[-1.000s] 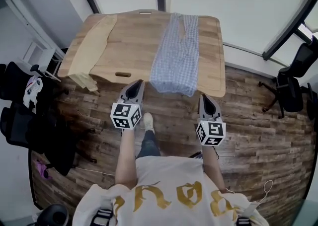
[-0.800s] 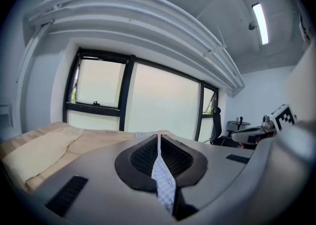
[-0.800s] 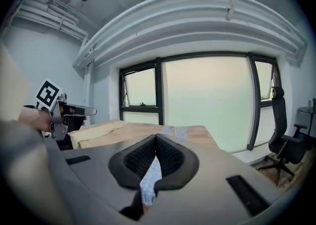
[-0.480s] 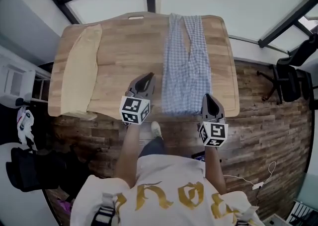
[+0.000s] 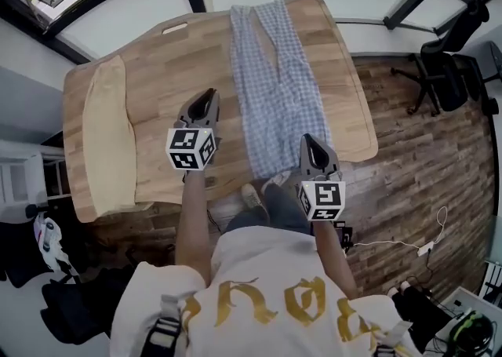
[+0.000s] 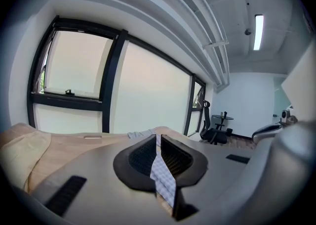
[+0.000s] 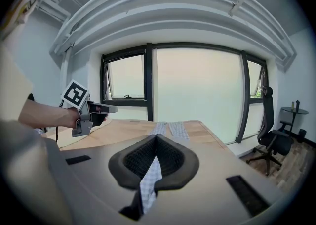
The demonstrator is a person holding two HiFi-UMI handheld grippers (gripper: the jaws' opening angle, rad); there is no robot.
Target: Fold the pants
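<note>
Pants [image 5: 274, 89] lie flat and full length on the table [image 5: 172, 73], waist at its near edge and legs running to the far edge, so I judge no fold made yet and the whole job left. Right gripper [image 5: 308, 140] hovers at the table's near edge by the waist and left gripper [image 5: 209, 95] over bare wood just beside them, both with jaws closed on nothing. A beige cloth [image 5: 108, 136] lies along the table's left end, and no container shows anywhere.

This was an office-like workroom. Tall windows [image 7: 197, 100] in dark frames filled one wall. A black swivel chair [image 5: 451, 81] stood on the wood-plank floor [image 5: 423, 167] off the right edge of a big wooden table [image 5: 172, 73]. A strip light [image 6: 257, 31] ran along the white ceiling, and a cable [image 5: 426, 248] lay loose on the floor beyond the table's near right corner.
</note>
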